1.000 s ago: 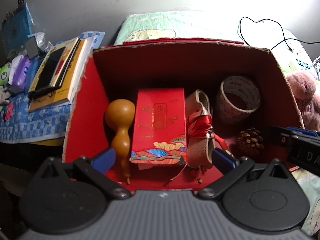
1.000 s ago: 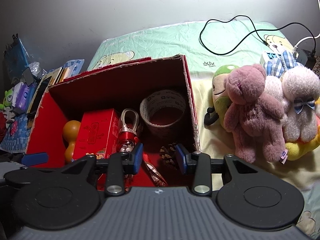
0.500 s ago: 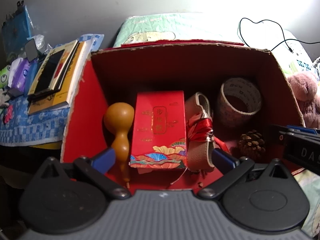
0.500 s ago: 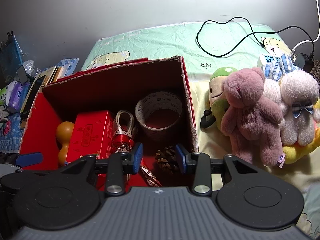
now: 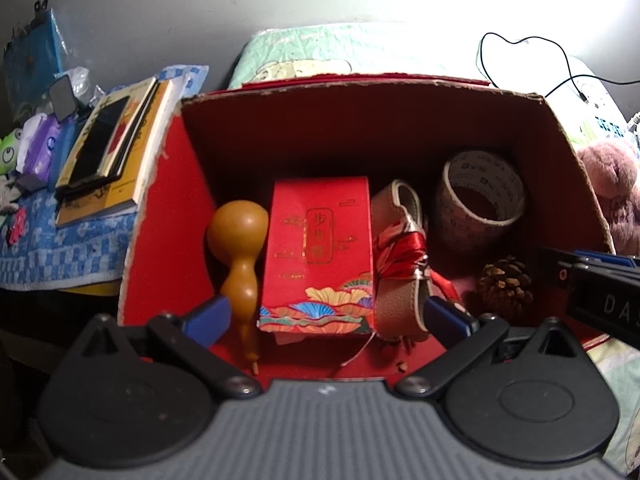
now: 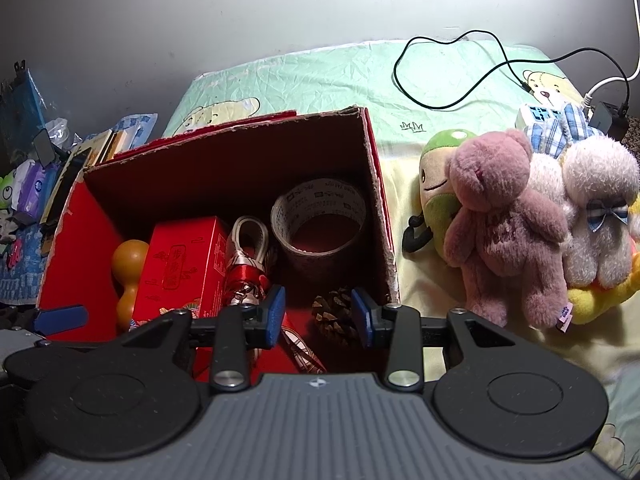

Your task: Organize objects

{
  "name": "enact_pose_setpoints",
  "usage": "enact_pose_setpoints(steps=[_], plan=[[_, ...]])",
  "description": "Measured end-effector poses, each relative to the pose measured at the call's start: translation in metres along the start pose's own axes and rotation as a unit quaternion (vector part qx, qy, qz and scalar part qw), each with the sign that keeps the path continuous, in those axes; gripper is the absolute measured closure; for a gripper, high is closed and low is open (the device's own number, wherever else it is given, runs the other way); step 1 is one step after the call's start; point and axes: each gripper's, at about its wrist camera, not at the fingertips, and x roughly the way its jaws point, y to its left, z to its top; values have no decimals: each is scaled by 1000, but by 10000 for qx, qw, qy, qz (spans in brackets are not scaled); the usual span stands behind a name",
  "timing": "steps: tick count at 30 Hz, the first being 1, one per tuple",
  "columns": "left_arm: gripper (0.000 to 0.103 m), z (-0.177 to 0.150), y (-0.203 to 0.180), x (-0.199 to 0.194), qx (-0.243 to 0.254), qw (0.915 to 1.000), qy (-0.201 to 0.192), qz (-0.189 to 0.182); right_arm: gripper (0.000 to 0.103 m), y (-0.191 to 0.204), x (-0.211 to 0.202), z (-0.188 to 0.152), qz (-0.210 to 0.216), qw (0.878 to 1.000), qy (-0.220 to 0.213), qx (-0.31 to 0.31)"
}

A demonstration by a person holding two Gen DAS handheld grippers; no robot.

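We see the red cardboard box (image 5: 164, 216) mid-frame holding, left to right, gourd (image 5: 236, 240), red packet (image 5: 320, 252), tape roll (image 5: 480, 200), pinecone (image 5: 506, 286). Our left gripper (image 5: 326, 316) gapes wide, empty; our right gripper (image 6: 318, 314) stands half-open, empty, above the pinecone.

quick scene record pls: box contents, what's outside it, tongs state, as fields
box: red cardboard box, open top, on the bed
contents: gourd, red gift box, ribbon-tied strap, tape roll, pine cone
right of box: plush toys
left of box: books
left tongs: open, empty
right tongs: open, empty, above the pine cone
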Motion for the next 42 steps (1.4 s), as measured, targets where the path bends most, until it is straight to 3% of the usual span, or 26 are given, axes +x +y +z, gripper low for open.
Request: enact_pose_setpoints(steps=[42], plan=[[1,-1,0,2,13,10000,-18,27,64,-1,-1,-2,101,9999,-29,41]])
